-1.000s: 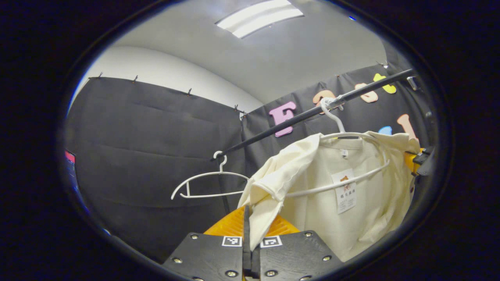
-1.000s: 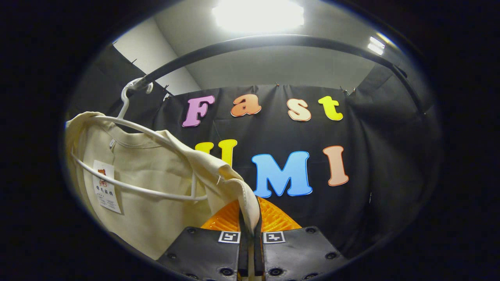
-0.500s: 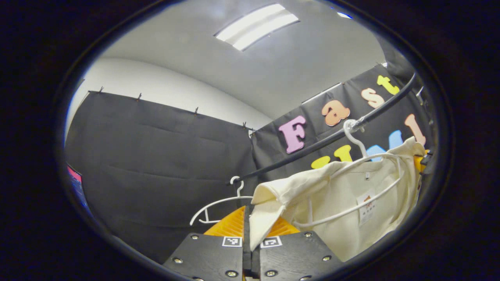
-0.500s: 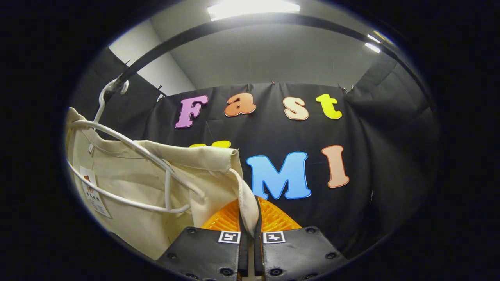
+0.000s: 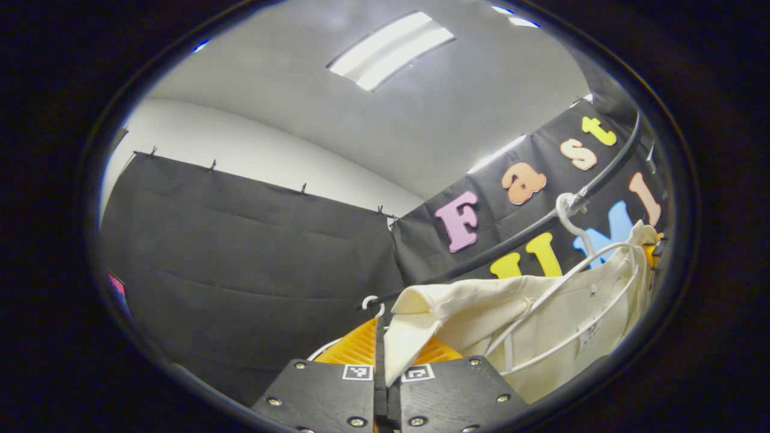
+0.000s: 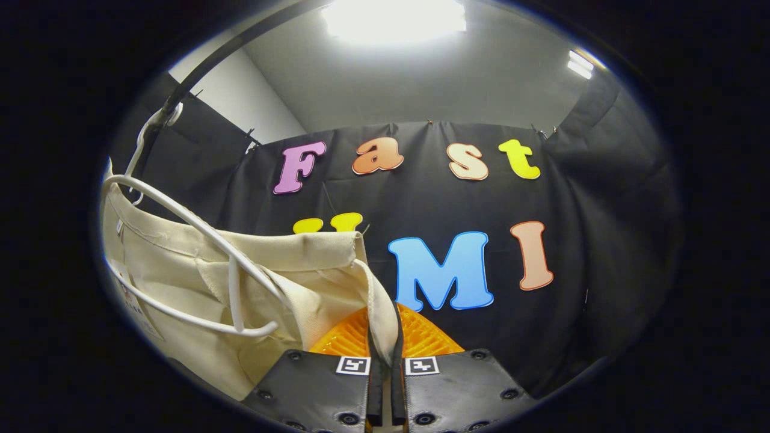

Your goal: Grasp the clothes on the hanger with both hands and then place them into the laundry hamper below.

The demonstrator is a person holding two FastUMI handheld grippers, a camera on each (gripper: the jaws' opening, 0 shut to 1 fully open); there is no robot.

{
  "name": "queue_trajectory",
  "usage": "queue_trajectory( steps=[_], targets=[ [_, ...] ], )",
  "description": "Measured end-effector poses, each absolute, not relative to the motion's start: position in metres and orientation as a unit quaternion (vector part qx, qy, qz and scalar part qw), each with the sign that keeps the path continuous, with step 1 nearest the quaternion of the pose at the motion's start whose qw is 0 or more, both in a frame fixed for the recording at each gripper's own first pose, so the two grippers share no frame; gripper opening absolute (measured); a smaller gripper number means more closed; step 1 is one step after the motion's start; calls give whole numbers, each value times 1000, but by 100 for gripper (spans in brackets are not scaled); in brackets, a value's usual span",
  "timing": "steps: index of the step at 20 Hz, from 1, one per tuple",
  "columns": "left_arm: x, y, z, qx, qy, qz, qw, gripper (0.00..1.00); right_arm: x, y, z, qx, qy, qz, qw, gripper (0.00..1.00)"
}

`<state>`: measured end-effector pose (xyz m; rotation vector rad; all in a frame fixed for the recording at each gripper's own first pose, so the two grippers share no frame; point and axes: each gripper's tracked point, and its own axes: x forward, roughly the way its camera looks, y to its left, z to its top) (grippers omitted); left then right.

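Note:
A cream shirt (image 5: 541, 325) hangs partly off a white hanger (image 5: 577, 282) hooked on the black rail (image 5: 517, 236). My left gripper (image 5: 382, 361) is shut on the shirt's sleeve edge at the bottom of the left gripper view. In the right gripper view the same shirt (image 6: 180, 300) stretches to the left, with the white hanger (image 6: 198, 228) bare across its top. My right gripper (image 6: 383, 349) is shut on the other sleeve edge. The right gripper (image 5: 652, 252) peeks in at the far right of the left gripper view. The hamper is out of sight.
A second, bare white hanger (image 5: 370, 304) hooks on the rail just beyond my left gripper. The black rail (image 6: 180, 96) curves over the upper left of the right gripper view. Black cloth walls close off the back and sides.
Both grippers have dropped and pulled the sleeves outward. The shirt has slid lower on its hanger, baring more of the hanger's top. The rail and hangers sit lower in the left gripper view.

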<state>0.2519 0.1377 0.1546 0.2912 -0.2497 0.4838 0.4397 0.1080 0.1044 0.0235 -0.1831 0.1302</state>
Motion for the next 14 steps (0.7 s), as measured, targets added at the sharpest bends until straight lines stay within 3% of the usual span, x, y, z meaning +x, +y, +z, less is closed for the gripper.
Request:
queue_trajectory(
  steps=[7, 11, 14],
  targets=[
    [267, 148, 155, 118, -139, 183, 966, 0, 462, 116, 96, -8, -87, 84, 993, 7],
    [274, 162, 144, 118, -134, 176, 968, 0, 463, 131, 74, -36, -77, 102, 991, 4],
    [273, 164, 131, 120, -132, 175, 968, 0, 462, 136, 59, -32, -65, 106, 992, 7]
  ],
)
